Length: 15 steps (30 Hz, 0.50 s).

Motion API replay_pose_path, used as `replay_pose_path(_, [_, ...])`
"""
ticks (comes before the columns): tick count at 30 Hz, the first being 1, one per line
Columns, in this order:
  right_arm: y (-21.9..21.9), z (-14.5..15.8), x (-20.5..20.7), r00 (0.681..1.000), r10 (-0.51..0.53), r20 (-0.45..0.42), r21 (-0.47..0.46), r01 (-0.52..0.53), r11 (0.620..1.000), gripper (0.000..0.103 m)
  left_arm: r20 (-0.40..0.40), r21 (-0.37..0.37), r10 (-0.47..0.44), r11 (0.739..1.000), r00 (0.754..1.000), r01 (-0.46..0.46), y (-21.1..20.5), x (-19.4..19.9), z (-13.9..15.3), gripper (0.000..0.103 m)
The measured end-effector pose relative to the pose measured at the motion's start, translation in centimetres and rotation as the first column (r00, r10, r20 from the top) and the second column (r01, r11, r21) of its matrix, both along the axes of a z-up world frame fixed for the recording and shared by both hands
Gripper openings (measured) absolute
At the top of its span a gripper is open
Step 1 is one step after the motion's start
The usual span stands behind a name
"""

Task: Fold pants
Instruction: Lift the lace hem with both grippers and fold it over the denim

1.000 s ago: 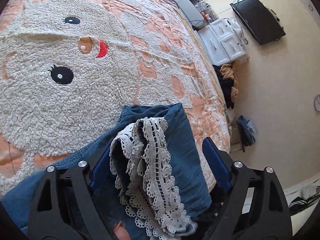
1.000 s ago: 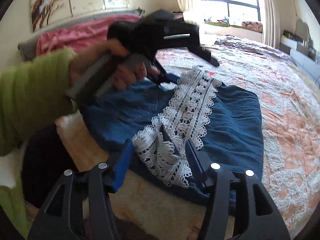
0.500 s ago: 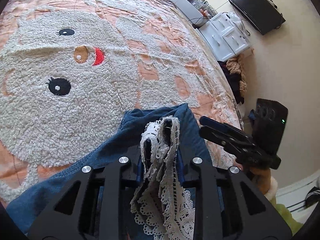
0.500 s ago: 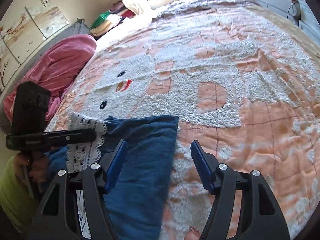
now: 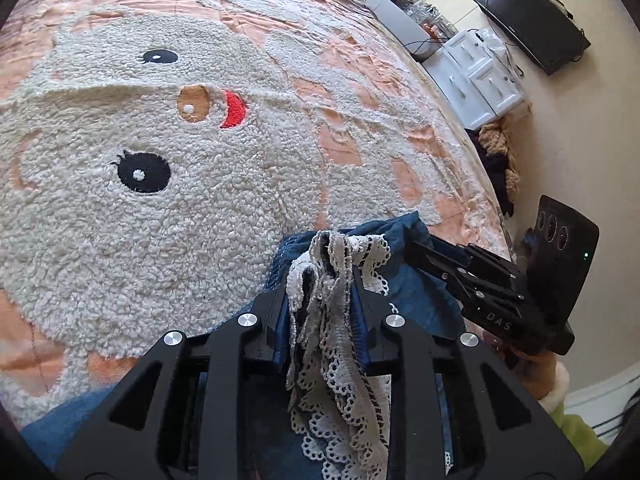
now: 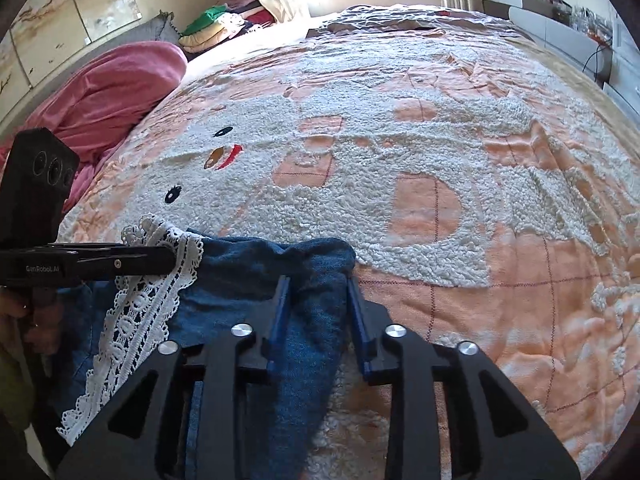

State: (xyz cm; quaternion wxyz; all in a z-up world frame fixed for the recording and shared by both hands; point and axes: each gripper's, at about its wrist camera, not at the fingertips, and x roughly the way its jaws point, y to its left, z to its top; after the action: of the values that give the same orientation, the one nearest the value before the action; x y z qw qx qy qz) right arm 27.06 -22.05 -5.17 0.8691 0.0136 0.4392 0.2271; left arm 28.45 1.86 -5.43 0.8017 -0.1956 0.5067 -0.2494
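Now my left gripper [image 5: 320, 300] is clamped on the white lace trim [image 5: 340, 340] of the blue pants [image 6: 248, 264]; my right gripper [image 6: 318, 312] pinches their denim corner over the bedspread [image 6: 440, 140]

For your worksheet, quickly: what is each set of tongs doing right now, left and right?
Left tongs: shut on the lace trim of the blue pants.
Right tongs: shut on the blue pants' corner.

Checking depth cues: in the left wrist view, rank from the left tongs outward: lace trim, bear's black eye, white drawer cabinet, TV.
1. lace trim, clamped between the left tongs.
2. bear's black eye, upper left on the blanket.
3. white drawer cabinet, past the bed's right edge.
4. TV, far upper right.
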Motion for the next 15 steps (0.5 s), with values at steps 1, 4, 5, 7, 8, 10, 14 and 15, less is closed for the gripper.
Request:
replay_pose_path(1, [-0.1, 0.3, -0.2, 1.000, -0.003, 0.022, -0.004, 0.003, 1.000, 0.046, 0.011, 0.006, 0.007, 1.000, 1.000, -0.007, 0.2, -0.1, 0.2, 0.022])
replay_pose_path(4, [-0.8, 1.1, -1.1, 0.997, -0.011, 0.077, -0.016, 0.012, 1.000, 0.054, 0.048, 0.018, 0.038, 0.999, 0.998, -0.039, 0.7, -0.9, 1.3, 0.027])
replay_pose_path(5, [-1.1, 1.4, -1.3, 0.995, -0.012, 0.094, -0.020, 0.014, 1.000, 0.055, 0.062, 0.043, 0.053, 0.998, 0.997, -0.055, 0.9, -1.2, 1.7, 0.029])
replay_pose_path(7, [-1.5, 1.8, -1.8, 0.994, -0.014, 0.107, -0.014, 0.016, 1.000, 0.061, 0.088, 0.091, 0.089, 0.991, 0.992, -0.096, 1.3, -2.0, 2.6, 0.033])
replay_pose_path(8, [-1.6, 2.1, -2.0, 0.993, -0.016, 0.114, -0.014, 0.018, 1.000, 0.063, 0.098, 0.087, 0.107, 0.990, 0.989, -0.115, 1.6, -2.5, 3.0, 0.035])
replay_pose_path(10, [-1.6, 2.5, -2.5, 0.992, -0.003, 0.124, -0.007, 0.004, 1.000, 0.067, 0.118, 0.074, 0.135, 0.987, 0.984, -0.145, 2.1, -3.5, 3.9, 0.045])
replay_pose_path(14, [-1.4, 3.8, -3.9, 0.988, 0.013, 0.154, 0.011, -0.015, 1.000, 0.076, 0.168, 0.154, 0.184, 0.965, 0.968, -0.210, 2.1, -6.0, 5.2, 0.056])
replay_pose_path(15, [-1.4, 4.1, -4.2, 0.987, 0.015, 0.161, 0.016, -0.018, 1.000, 0.077, 0.180, 0.148, 0.188, 0.965, 0.965, -0.216, 2.1, -6.7, 5.5, 0.062])
